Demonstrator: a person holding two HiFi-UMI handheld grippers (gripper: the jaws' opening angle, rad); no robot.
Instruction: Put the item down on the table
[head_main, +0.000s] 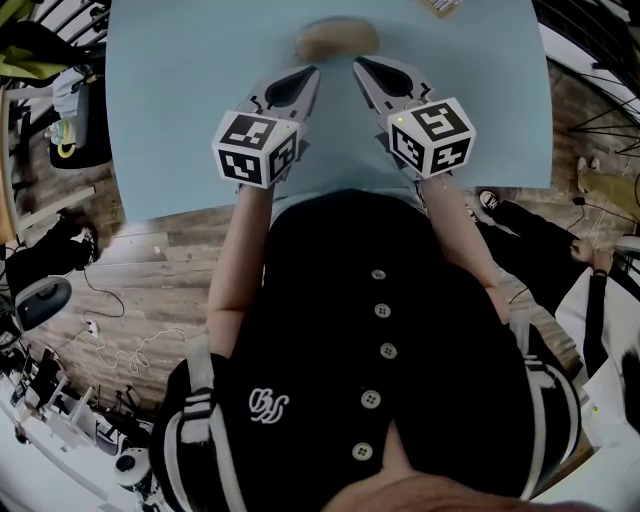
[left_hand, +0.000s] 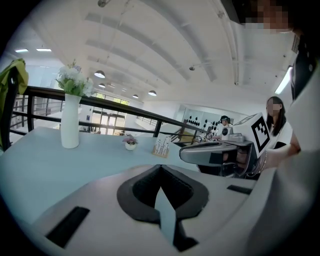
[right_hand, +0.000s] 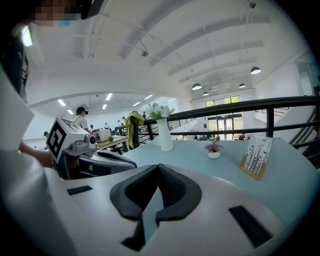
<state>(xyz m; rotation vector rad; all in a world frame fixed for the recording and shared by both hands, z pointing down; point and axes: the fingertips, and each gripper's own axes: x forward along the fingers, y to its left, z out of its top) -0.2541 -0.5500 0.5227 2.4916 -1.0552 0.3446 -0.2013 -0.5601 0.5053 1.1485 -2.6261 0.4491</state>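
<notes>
A tan rounded item (head_main: 337, 38), blurred, lies on the light blue table (head_main: 180, 100) just beyond both grippers' tips; what it is cannot be told. My left gripper (head_main: 305, 72) points at it from the lower left, shut with nothing between its pads (left_hand: 160, 166). My right gripper (head_main: 360, 64) comes in from the lower right, a little apart from the item. Its jaw tips meet and hold nothing (right_hand: 158, 166). Both gripper views look over the table top, and the item does not show in either.
A white vase with flowers (left_hand: 69, 122) (right_hand: 164, 134), a small potted plant (left_hand: 130, 143) (right_hand: 214, 150) and a wooden card holder (head_main: 440, 6) (left_hand: 161, 146) (right_hand: 256, 155) stand at the table's far side. A black railing (right_hand: 280, 102) runs behind them. The near table edge is at my body.
</notes>
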